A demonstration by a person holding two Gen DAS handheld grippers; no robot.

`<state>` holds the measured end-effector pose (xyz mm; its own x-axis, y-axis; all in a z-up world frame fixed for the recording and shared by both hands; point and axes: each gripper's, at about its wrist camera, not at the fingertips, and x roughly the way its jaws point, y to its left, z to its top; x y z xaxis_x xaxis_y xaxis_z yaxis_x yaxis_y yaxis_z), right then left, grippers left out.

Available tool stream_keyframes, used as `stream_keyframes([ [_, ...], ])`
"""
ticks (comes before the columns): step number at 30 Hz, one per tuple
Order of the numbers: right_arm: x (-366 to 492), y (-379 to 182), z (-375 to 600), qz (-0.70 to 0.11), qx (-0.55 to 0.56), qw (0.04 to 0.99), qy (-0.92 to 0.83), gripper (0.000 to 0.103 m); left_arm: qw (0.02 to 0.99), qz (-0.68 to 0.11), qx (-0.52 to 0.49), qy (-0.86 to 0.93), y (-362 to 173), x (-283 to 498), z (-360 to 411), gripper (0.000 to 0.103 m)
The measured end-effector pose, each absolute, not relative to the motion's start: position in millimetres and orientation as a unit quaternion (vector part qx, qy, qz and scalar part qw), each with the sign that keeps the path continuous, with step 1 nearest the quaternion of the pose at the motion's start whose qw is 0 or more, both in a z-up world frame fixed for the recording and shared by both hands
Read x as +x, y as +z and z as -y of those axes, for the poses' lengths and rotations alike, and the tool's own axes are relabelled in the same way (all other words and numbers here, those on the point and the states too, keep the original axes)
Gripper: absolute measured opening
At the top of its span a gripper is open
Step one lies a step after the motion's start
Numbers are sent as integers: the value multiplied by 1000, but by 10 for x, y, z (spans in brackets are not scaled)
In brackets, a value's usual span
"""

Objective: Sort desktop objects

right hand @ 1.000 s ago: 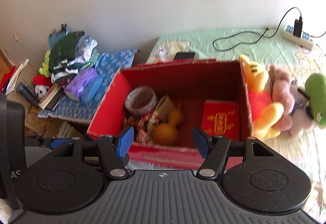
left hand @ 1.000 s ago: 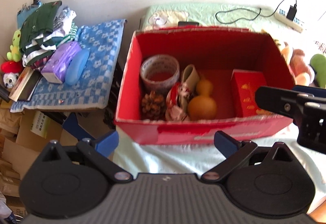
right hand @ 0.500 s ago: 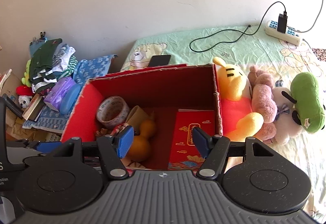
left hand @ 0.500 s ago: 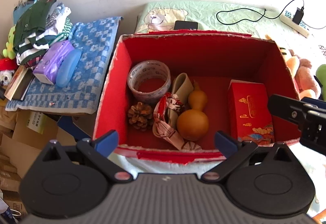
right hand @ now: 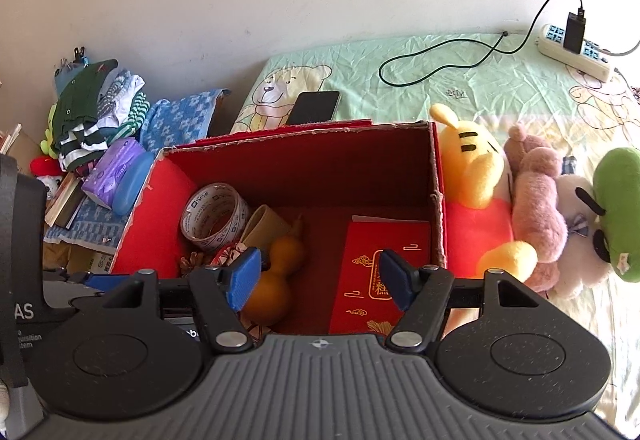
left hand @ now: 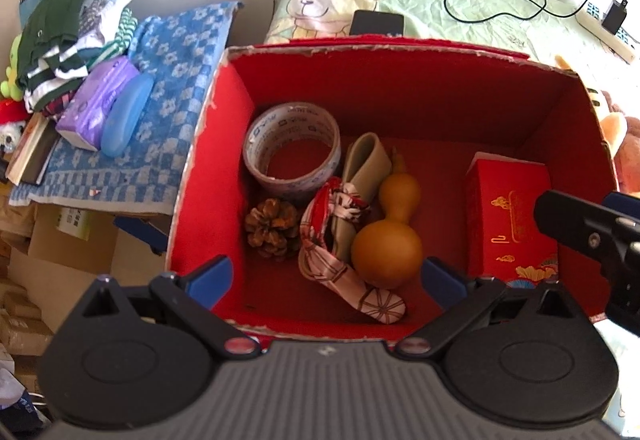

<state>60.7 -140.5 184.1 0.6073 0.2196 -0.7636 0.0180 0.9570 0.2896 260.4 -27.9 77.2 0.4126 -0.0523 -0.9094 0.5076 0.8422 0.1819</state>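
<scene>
An open red cardboard box [left hand: 400, 88] [right hand: 304, 156] stands on a pale green sheet. Inside lie a tape roll [left hand: 292, 150] [right hand: 214, 216], a pine cone [left hand: 272, 228], a folded patterned cloth [left hand: 340, 252], a beige folded piece [left hand: 366, 168], an orange gourd [left hand: 390, 236] [right hand: 276, 280] and a red gift box [left hand: 510, 220] [right hand: 380, 276]. My left gripper [left hand: 326, 280] is open and empty above the box's near edge. My right gripper [right hand: 318, 278] is open and empty over the gourd and gift box; it also shows at the right of the left wrist view [left hand: 592, 236].
Plush toys [right hand: 532, 208] lie right of the box. A phone [right hand: 314, 106] lies behind it, with a cable [right hand: 440, 56] and a power strip [right hand: 576, 48] further back. A blue checked cloth [left hand: 152, 112] at the left holds folded clothes [left hand: 72, 36], a purple tissue pack [left hand: 96, 104] and a blue case [left hand: 126, 116].
Both grippers have moved forward and higher over the box, so more of its floor and contents shows. Both stay open and empty. Nothing in the box has moved.
</scene>
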Motion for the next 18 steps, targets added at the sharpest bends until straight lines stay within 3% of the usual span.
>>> stream_keyframes([
  [18, 905, 1595, 1326, -510, 140, 847, 44, 71, 783, -550, 233, -174, 550, 2823, 324, 101],
])
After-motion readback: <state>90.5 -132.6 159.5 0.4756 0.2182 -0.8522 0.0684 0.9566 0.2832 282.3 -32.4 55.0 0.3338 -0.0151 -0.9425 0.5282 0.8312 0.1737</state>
